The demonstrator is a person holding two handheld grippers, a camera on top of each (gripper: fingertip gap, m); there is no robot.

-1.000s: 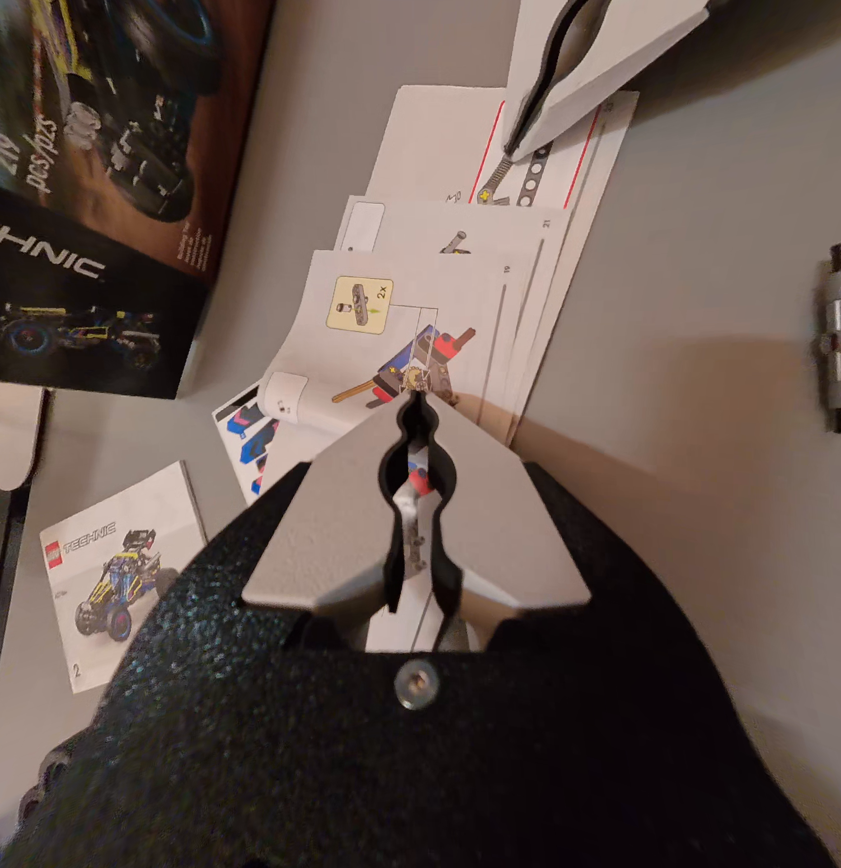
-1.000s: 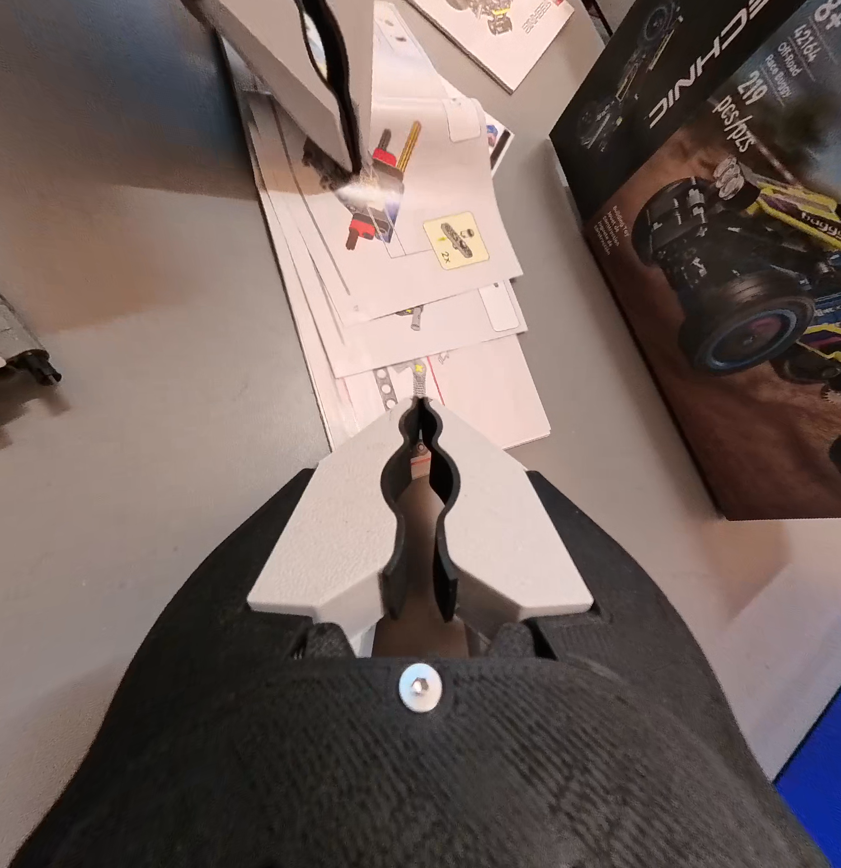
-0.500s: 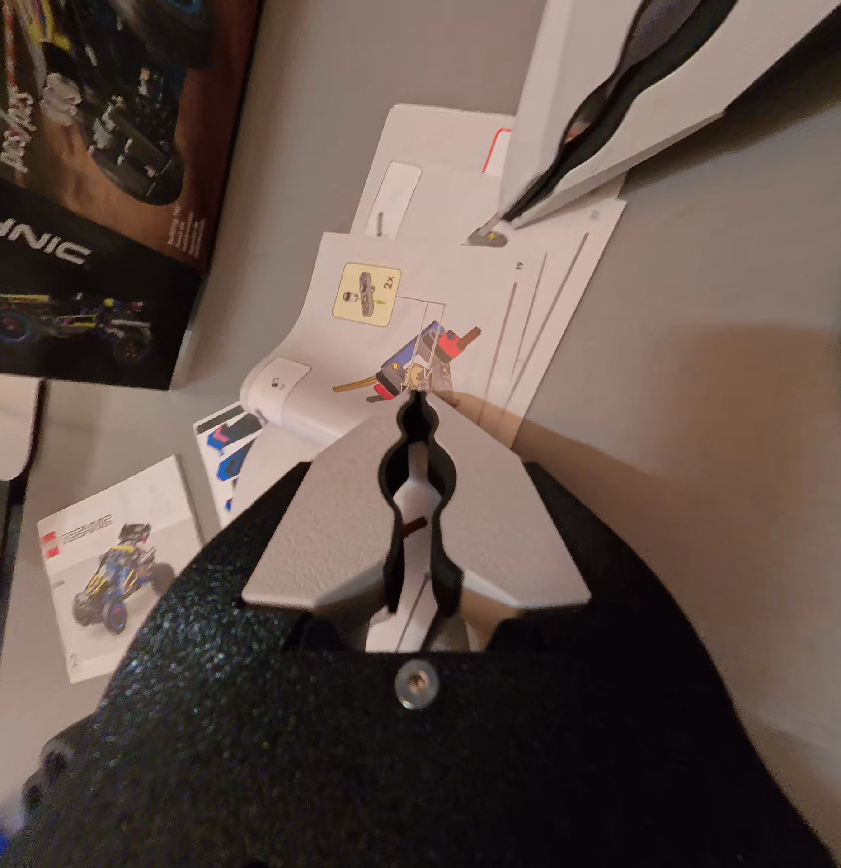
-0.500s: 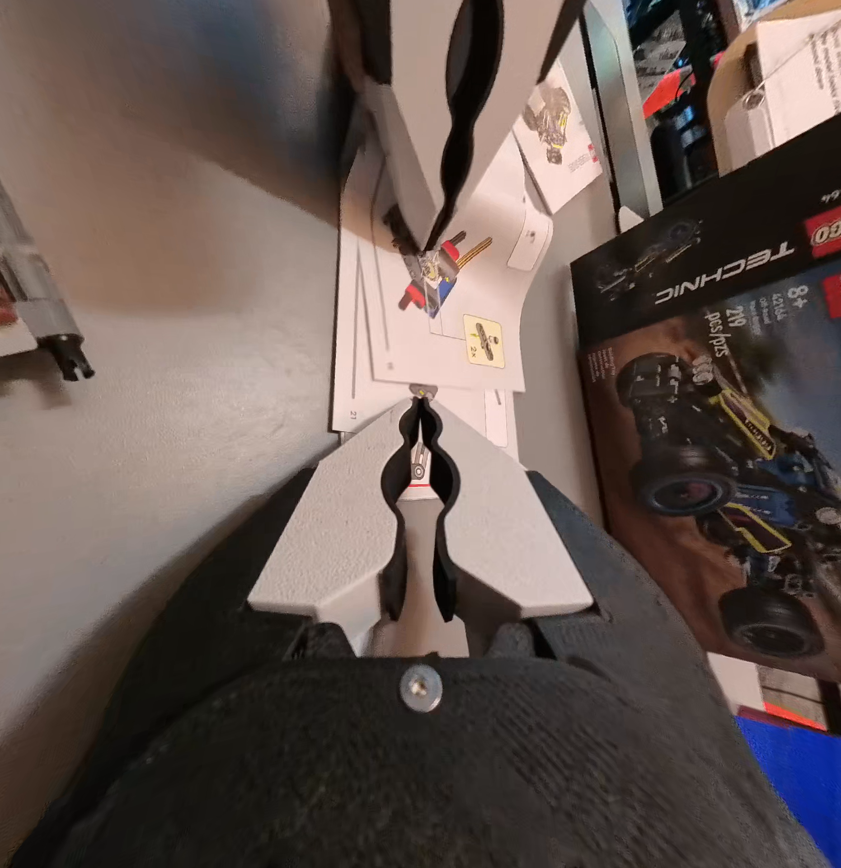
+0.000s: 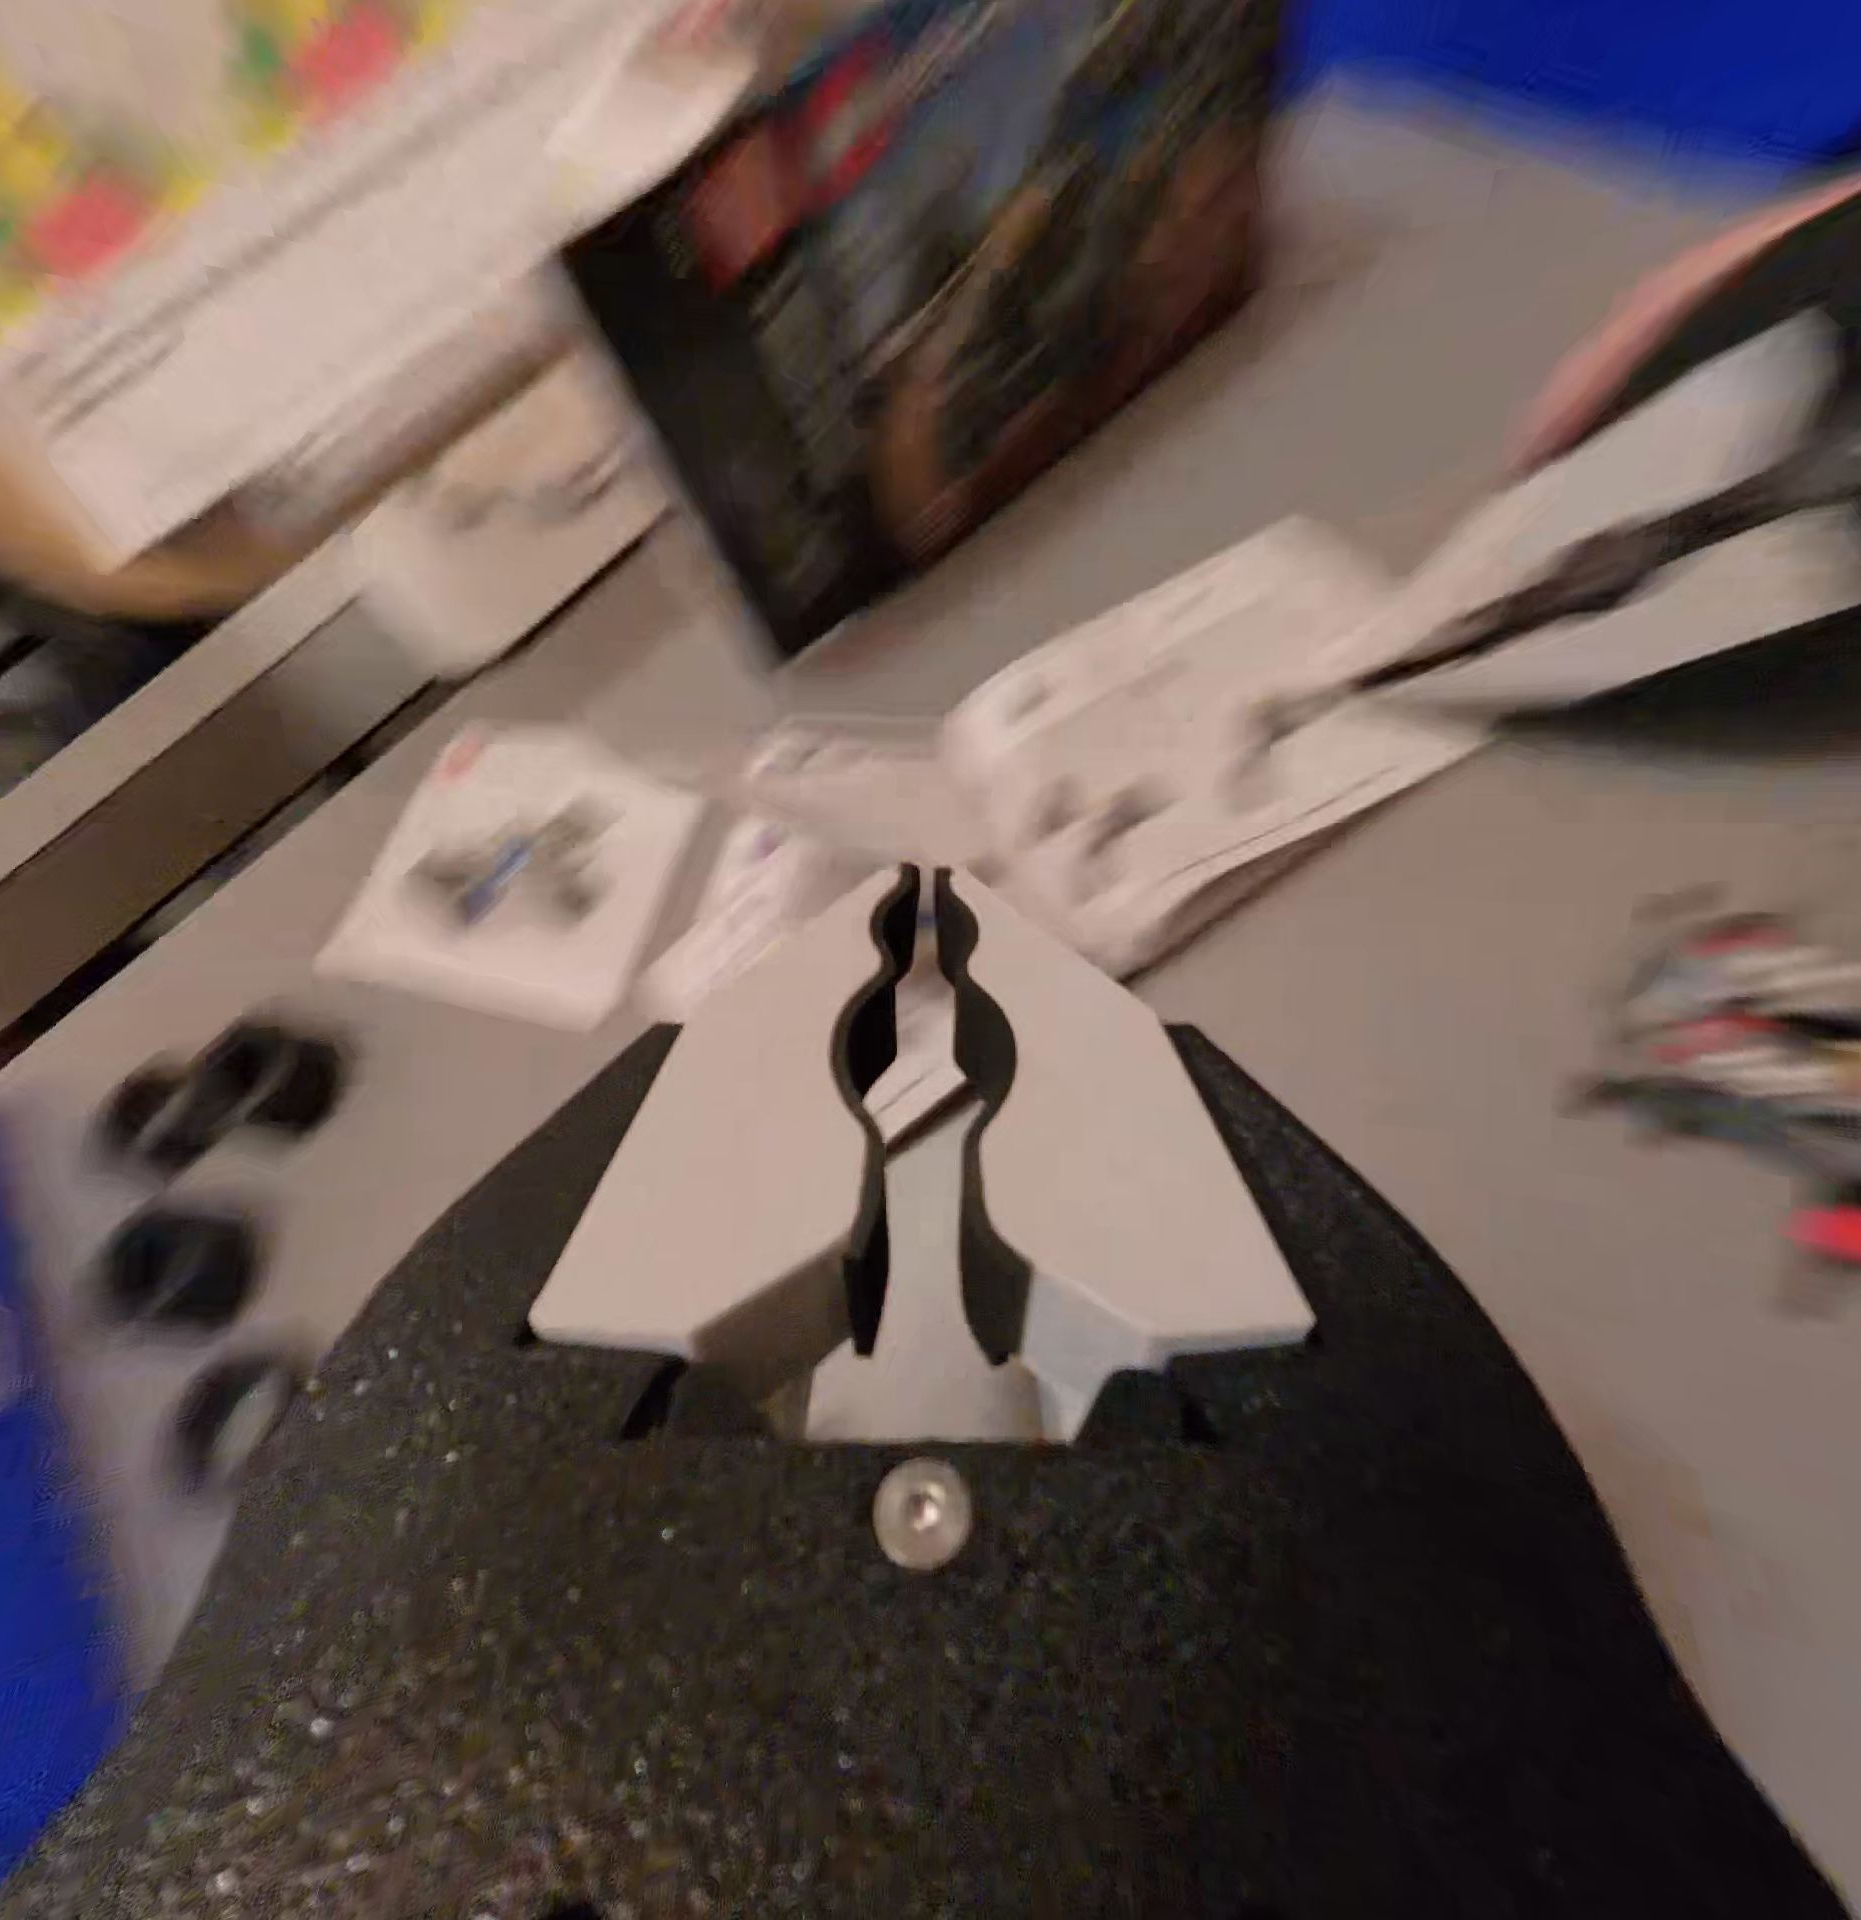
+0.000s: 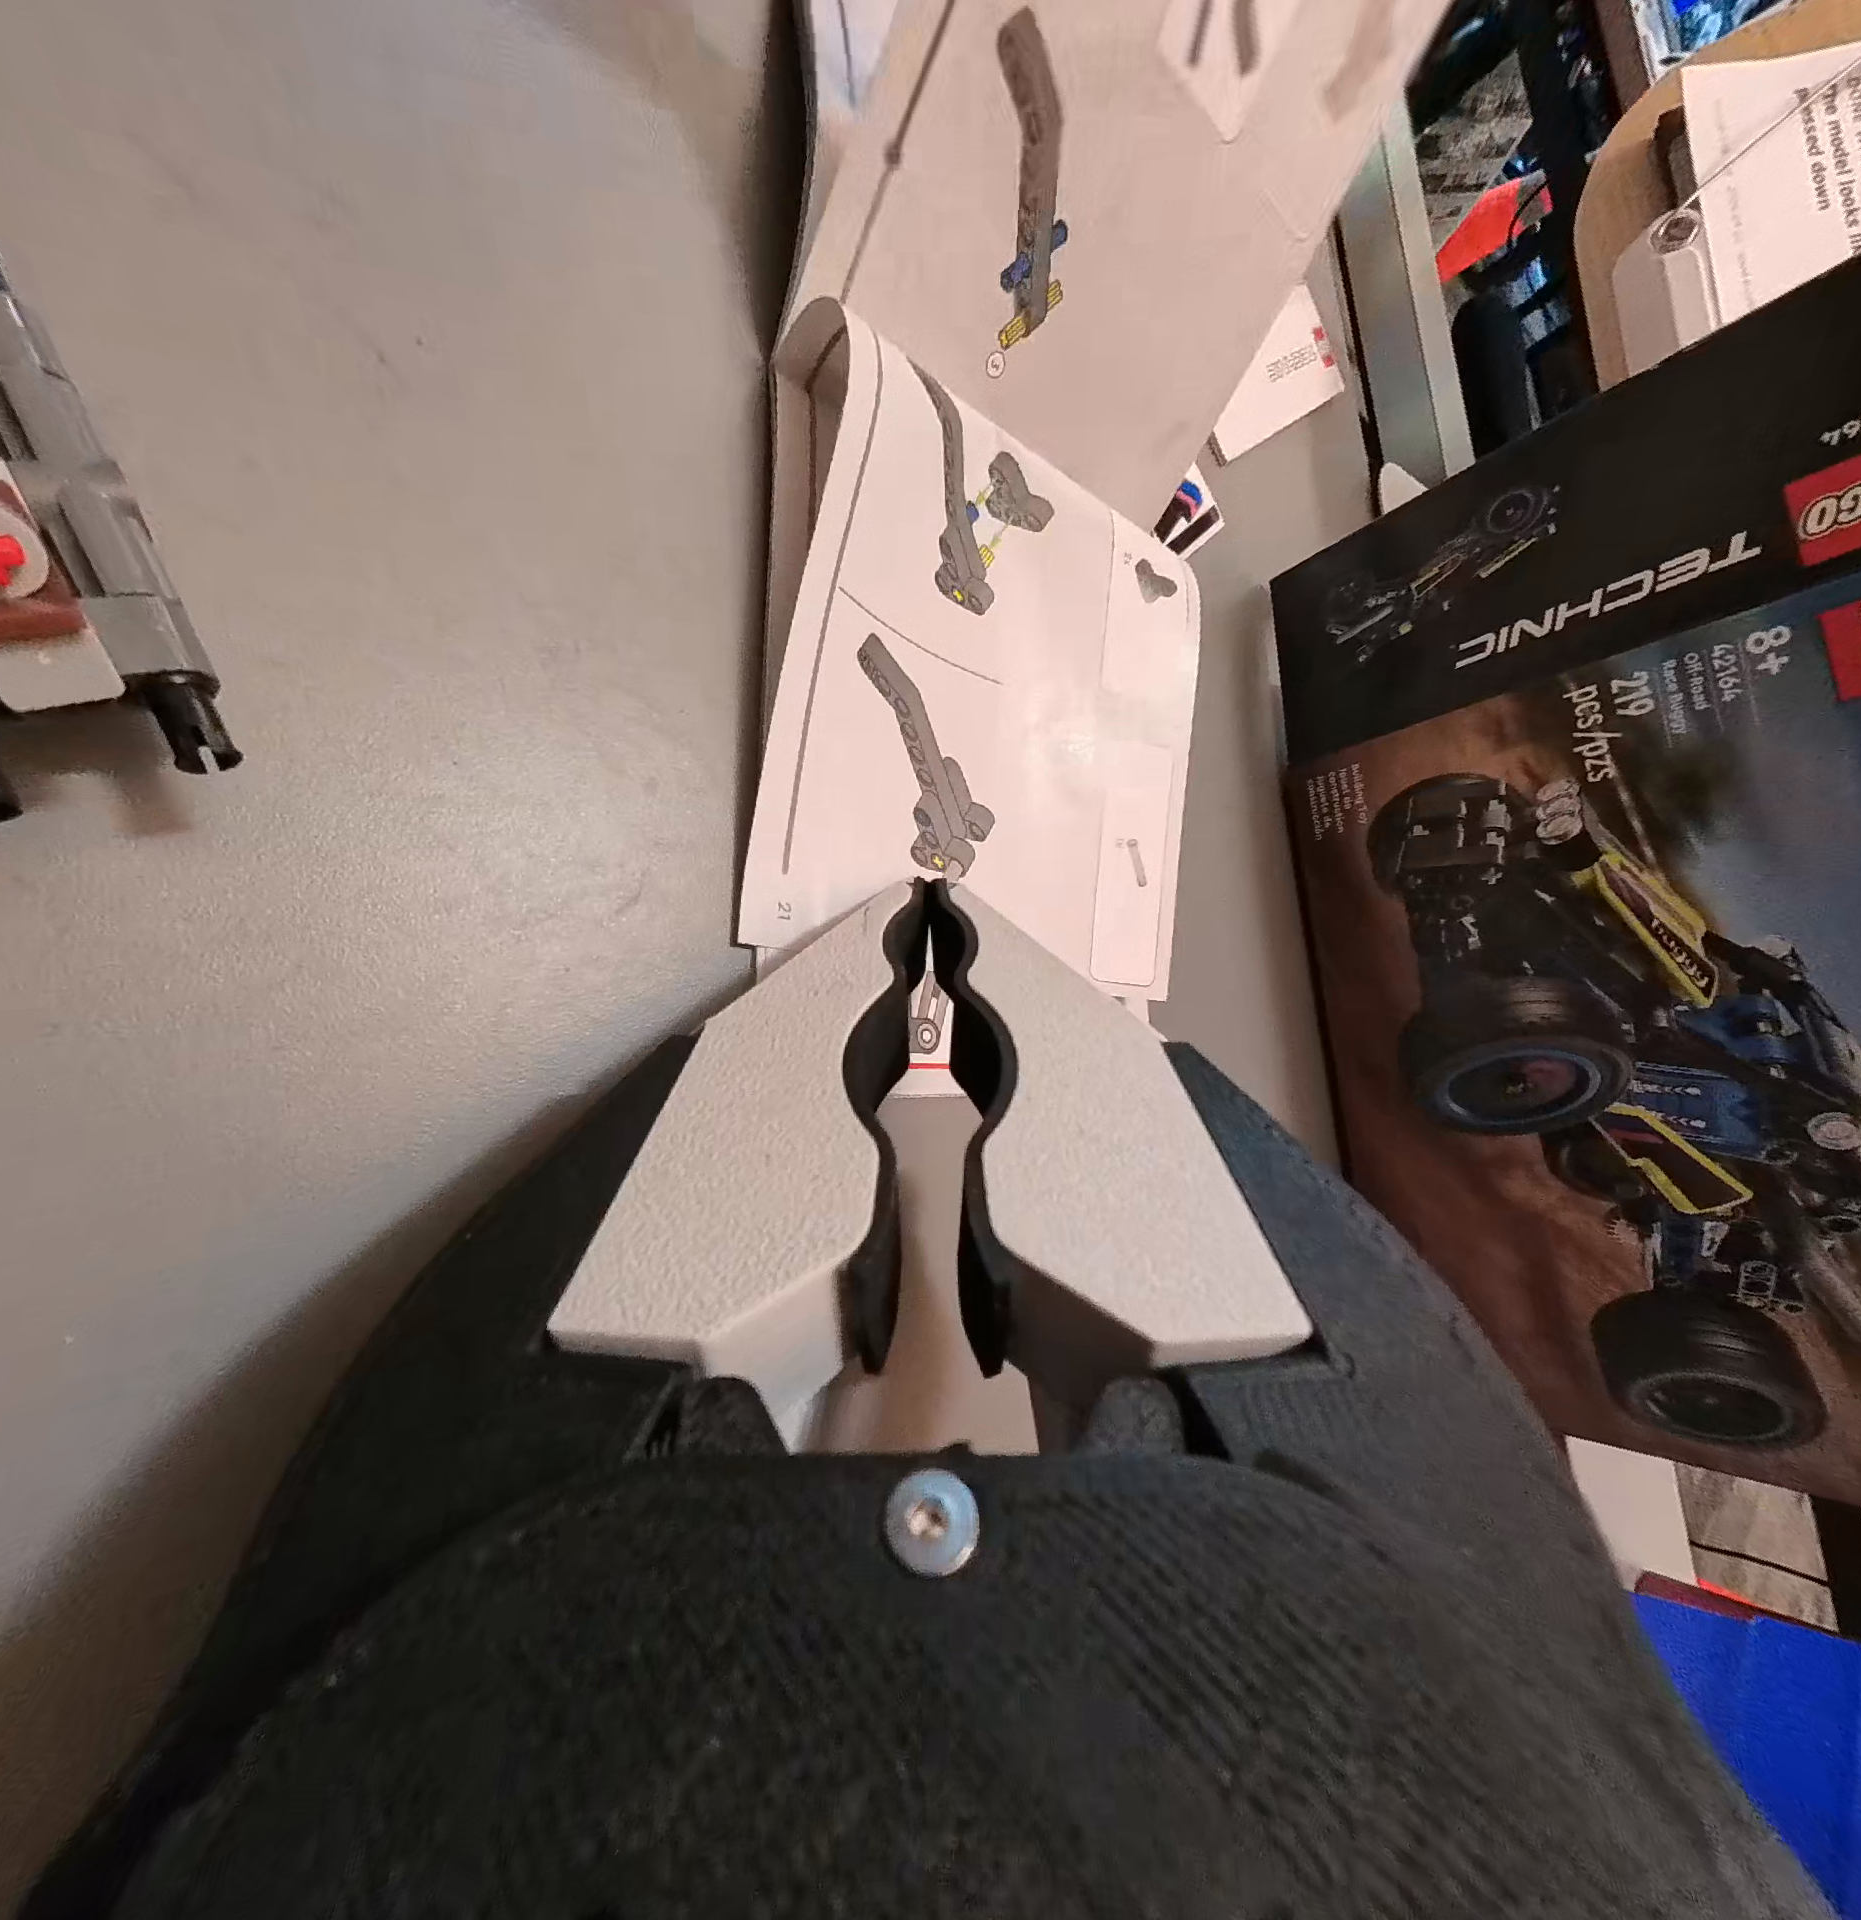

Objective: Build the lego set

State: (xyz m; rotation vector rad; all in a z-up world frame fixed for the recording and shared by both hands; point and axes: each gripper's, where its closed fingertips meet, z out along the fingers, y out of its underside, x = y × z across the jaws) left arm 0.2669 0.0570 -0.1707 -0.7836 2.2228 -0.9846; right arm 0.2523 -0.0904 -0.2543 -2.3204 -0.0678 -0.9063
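The open instruction booklet point(image 6: 967, 675) lies on the grey table. One page point(image 6: 1061, 156) stands lifted and curled at its far side. My right gripper point(image 6: 931, 883) is shut and empty, with its tips at the near edge of the open page. The partly built grey model point(image 6: 74, 582) lies to its left. The left wrist view is badly blurred. There, my left gripper point(image 5: 926, 878) is all but shut, holds nothing I can make out, and sits low over the table short of the booklet point(image 5: 1165, 790). The right gripper point(image 5: 1373, 675) rests on the booklet, and the model point(image 5: 1757, 1039) lies to the right.
The set's box point(image 6: 1580, 831) stands right of the booklet and shows behind it in the left wrist view point(image 5: 905, 312). A second small booklet point(image 5: 510, 873) and black tyres point(image 5: 209, 1091) lie left of my left gripper. A blue container point(image 6: 1788, 1714) is at the lower right. My hands' fingertips stand some 15 cm from each other.
My left gripper has swung back off the booklet and is moving fast. A page has turned, so a new spread shows. My right gripper keeps its tips on the booklet.
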